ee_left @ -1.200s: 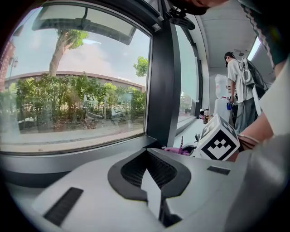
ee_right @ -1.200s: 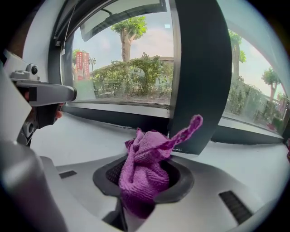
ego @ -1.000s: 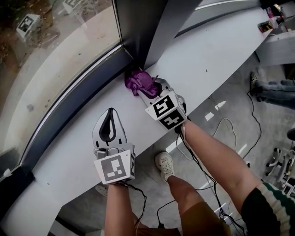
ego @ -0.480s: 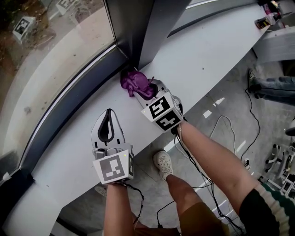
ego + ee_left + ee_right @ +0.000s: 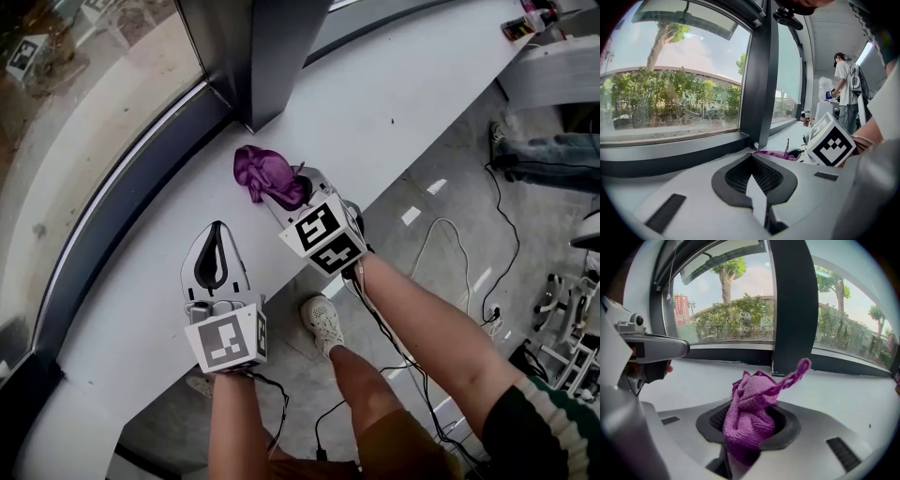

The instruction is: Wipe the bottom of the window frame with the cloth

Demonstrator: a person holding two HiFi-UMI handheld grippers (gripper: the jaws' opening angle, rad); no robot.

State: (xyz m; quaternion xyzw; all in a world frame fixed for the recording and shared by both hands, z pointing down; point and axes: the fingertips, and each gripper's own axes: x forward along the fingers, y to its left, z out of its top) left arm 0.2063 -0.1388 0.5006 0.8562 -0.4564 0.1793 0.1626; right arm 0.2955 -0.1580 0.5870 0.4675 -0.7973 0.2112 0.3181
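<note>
Since a second ago the right gripper (image 5: 292, 190) has drawn the cloth (image 5: 265, 174) back from the corner at the foot of the dark mullion (image 5: 277, 56). The cloth now sits over the smooth white sill (image 5: 403, 84), apart from the dark window frame (image 5: 122, 202) that curves along the glass. In the right gripper view the jaws pinch the purple cloth (image 5: 749, 420). It is a nubby, knitted-looking wad bunched into a lump, with one twisted tail sticking up. It seems to rest on the sill, though contact is hard to confirm. The left gripper (image 5: 216, 255) lies flat on the sill beside it, nearer the person. Its grey jaws are pressed together at the tips, and their ribbed black pads (image 5: 740, 176) ring an empty oval hollow.
</note>
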